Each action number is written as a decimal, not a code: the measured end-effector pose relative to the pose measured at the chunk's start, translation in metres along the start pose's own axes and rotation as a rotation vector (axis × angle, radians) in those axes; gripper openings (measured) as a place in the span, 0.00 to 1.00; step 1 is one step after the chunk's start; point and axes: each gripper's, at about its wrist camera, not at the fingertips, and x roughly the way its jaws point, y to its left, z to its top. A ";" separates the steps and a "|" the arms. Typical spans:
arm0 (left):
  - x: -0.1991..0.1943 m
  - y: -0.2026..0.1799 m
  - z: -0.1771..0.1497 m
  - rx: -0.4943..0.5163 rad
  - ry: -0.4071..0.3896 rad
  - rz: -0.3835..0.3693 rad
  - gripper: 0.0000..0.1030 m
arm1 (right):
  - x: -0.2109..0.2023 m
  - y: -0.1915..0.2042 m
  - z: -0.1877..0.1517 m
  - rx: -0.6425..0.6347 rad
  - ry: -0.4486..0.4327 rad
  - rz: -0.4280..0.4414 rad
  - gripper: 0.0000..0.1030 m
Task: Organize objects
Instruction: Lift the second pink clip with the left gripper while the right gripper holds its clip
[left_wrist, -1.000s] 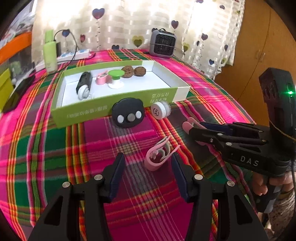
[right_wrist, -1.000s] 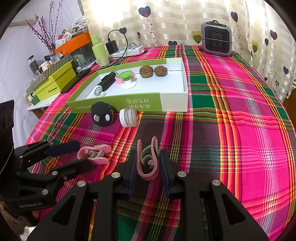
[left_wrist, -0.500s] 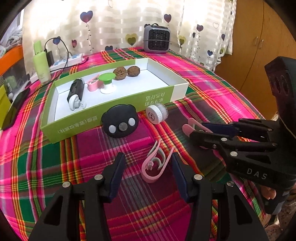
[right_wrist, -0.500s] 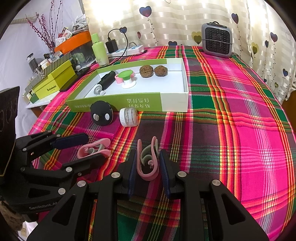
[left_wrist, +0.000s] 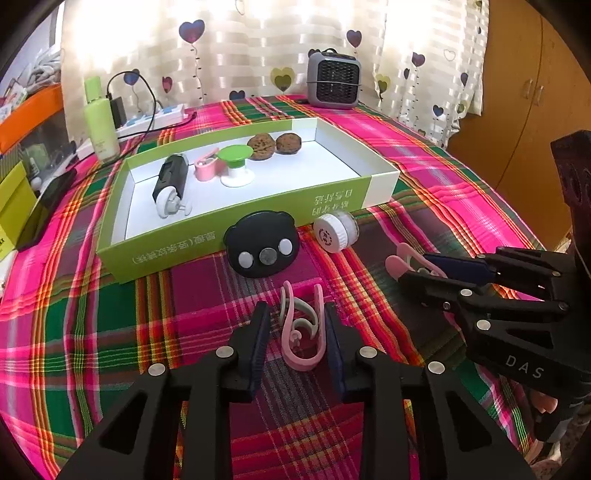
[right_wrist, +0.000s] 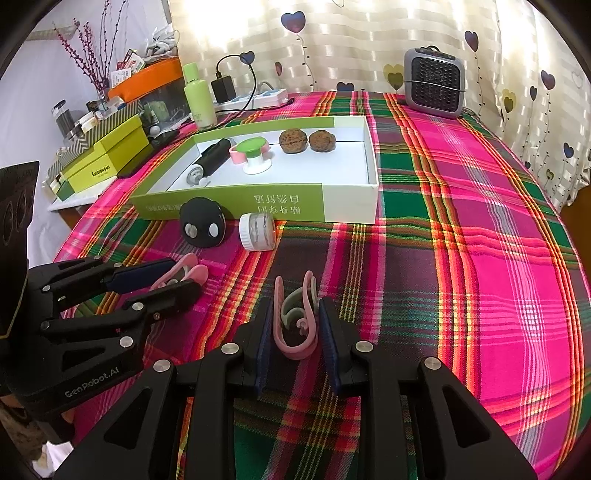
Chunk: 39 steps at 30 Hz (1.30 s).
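Plaid cloth in pink, green and red covered the tabletop (left_wrist: 424, 173), and both grippers worked at its near edge. The left gripper (left_wrist: 297, 332) was closing its fingers (left_wrist: 258, 336) around a pink clip (left_wrist: 301, 332) that lay on the cloth; the right pad touched the clip's arm, while a slim gap showed at the left pad. To its right, the right gripper (right_wrist: 295, 334) had its fingers (right_wrist: 264, 339) drawn in narrow on a second pink clip (right_wrist: 295, 321), both pads pressed against its sides. Each gripper also showed in the other's view, reaching in from the side with a pink clip tip poking out past its fingers.

Just beyond the clips, a black round case (left_wrist: 263, 243) with pale buttons and a white round jar (left_wrist: 334, 232) on its side rested against the near wall of a green and white box (left_wrist: 258, 221). Inside the box, toward its far left, lay a black roller (left_wrist: 170, 184), a small pink piece (left_wrist: 205, 168), a green-topped white stand (left_wrist: 234, 164) and two brown walnuts (left_wrist: 275, 144), all close together; the right half of the box floor was bare.

At the far edge stood a grey heater (left_wrist: 334, 79) by the heart-print curtain (left_wrist: 240, 48), with a green bottle (left_wrist: 99, 118) and a white power strip (left_wrist: 155, 118) to the far left.
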 end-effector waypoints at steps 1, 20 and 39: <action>0.000 0.000 0.000 -0.002 0.000 0.002 0.24 | 0.000 0.001 0.000 -0.003 0.000 -0.002 0.26; 0.003 0.002 0.004 -0.060 -0.006 0.023 0.21 | 0.003 0.015 0.000 -0.077 0.011 -0.073 0.32; 0.003 0.004 0.009 -0.094 -0.020 0.020 0.21 | 0.003 0.014 0.004 -0.050 -0.002 -0.058 0.23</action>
